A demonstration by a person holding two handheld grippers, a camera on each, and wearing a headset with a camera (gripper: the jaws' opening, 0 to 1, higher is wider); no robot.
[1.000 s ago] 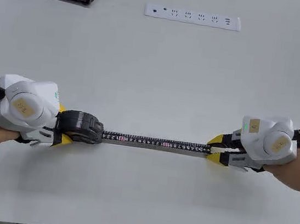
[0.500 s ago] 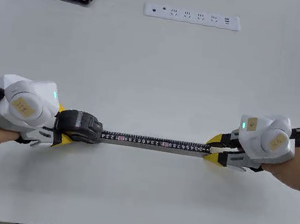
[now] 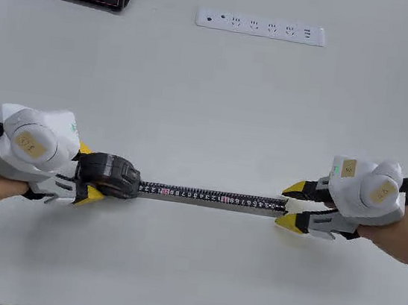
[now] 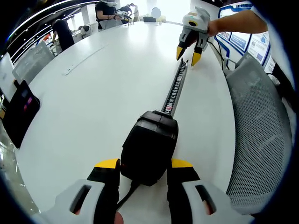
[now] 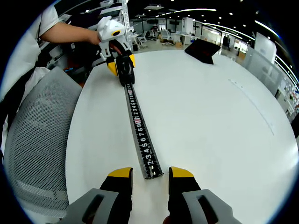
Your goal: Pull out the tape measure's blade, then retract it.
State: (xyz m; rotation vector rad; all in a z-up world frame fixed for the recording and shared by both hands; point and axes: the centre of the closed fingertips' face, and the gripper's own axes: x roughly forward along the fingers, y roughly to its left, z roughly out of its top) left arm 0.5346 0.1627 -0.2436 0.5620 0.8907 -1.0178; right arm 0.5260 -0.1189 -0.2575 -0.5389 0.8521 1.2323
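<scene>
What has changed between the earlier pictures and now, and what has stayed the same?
The right gripper has opened its jaws and let go of the blade; the blade's end now lies free between them. The blade stayed pulled out to about the same length over the table, and the left gripper still clamps the tape measure case.

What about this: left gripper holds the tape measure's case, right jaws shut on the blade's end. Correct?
No: the right gripper view shows the right gripper open, the blade's end free between its jaws. The left gripper does hold the case.
</scene>
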